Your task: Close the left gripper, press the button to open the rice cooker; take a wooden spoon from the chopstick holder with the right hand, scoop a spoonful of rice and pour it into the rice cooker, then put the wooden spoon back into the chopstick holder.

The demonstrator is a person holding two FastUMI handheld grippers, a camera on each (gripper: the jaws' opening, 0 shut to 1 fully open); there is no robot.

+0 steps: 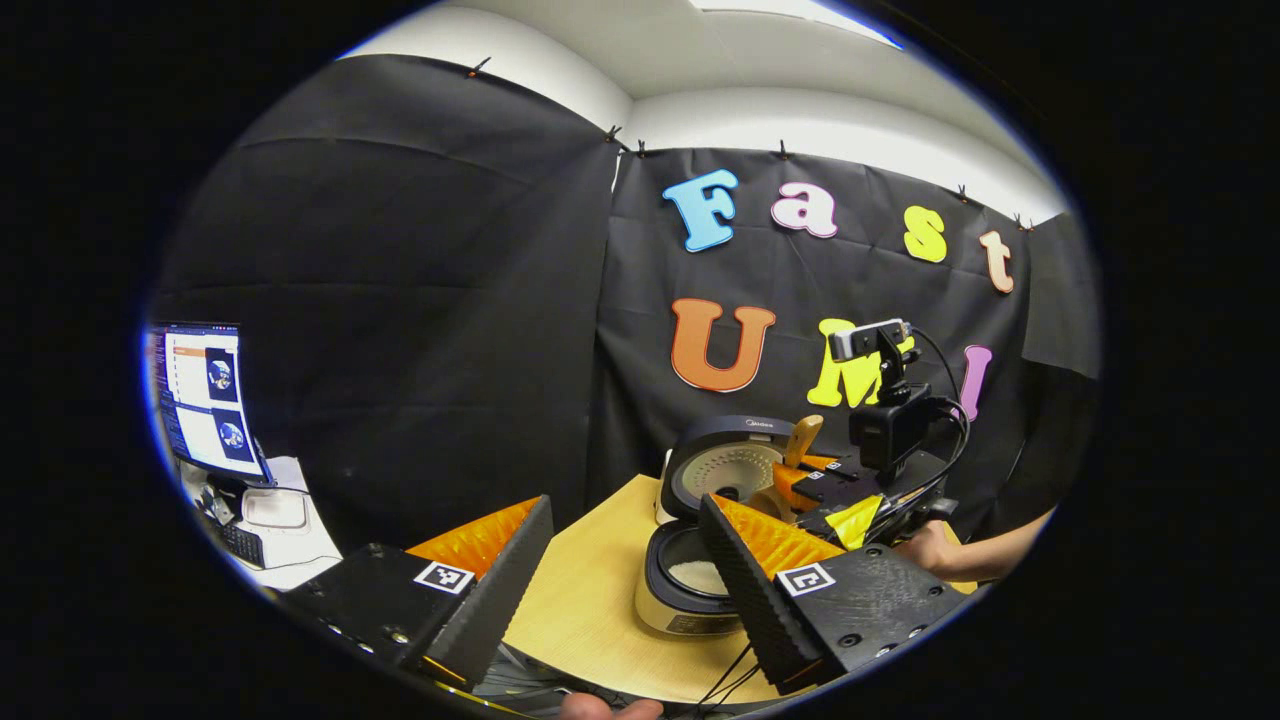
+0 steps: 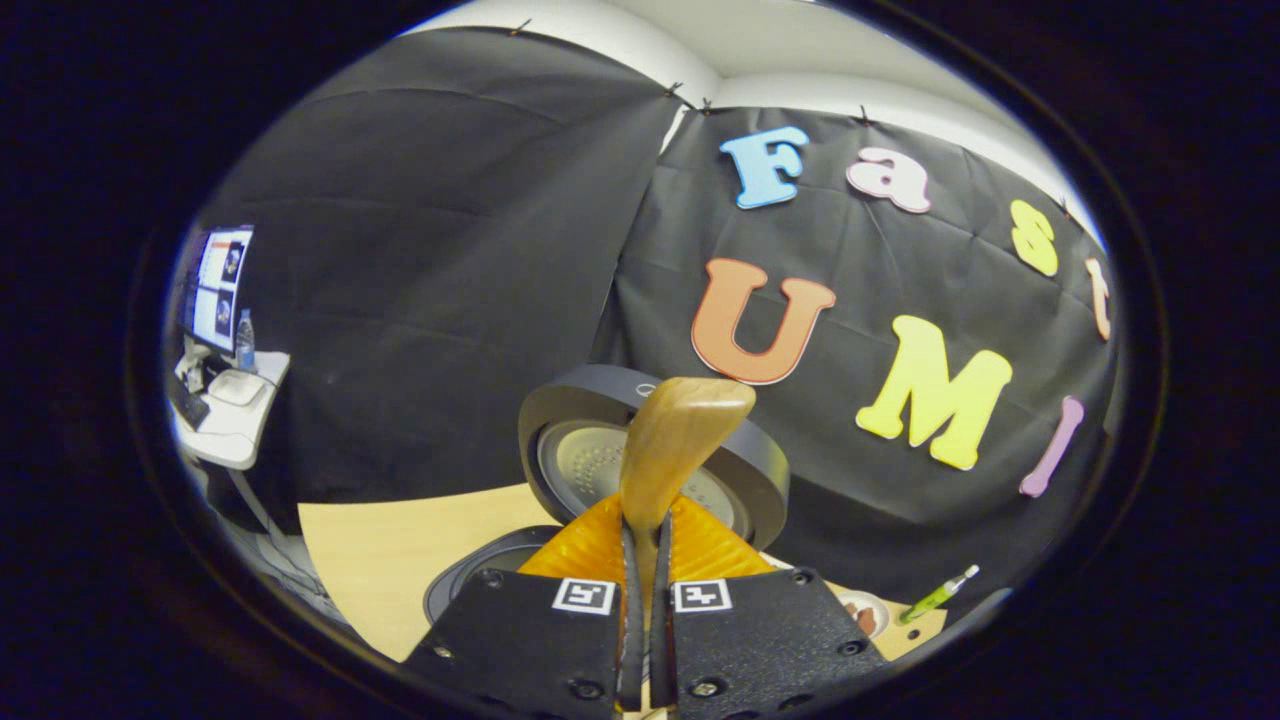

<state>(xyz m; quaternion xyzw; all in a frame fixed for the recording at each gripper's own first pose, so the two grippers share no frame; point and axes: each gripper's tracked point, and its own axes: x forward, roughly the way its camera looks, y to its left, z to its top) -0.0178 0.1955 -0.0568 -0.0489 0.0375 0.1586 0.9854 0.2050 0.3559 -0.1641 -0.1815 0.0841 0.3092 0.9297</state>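
Right up against the lens in the right gripper view, the right gripper (image 2: 643, 570) has its two fingers pinched on the handle of the wooden spoon (image 2: 672, 450), with barely a slit between them. That handle sticks up and leans a bit to the right, its rounded end sitting in front of the rice cooker (image 2: 560, 420) lid. Can't see the spoon's bowl at all, it's down below the fingers somewhere, so no idea whether there's rice in it.

Over in the left gripper view, the left gripper (image 1: 625, 545) is spread wide, nothing between its fingers, just held low over the near edge of the wooden table (image 1: 590, 590) and pointing toward the cooker. Its right finger covers part of the cooker's body. You can see the cooker is open: lid tipped back upright, and a patch of white rice (image 1: 697, 575) in the inner pot.

Same view also catches the other gripper farther off, just right of the cooker and about level with the lid, spoon handle poking up beside it. A hand (image 1: 925, 548) and bare forearm hold it from the right, cut off at the edge.

Bottom right in the right gripper view there's a small dish (image 2: 868, 612) and a green pen-like thing (image 2: 935, 595), too small to make out properly.
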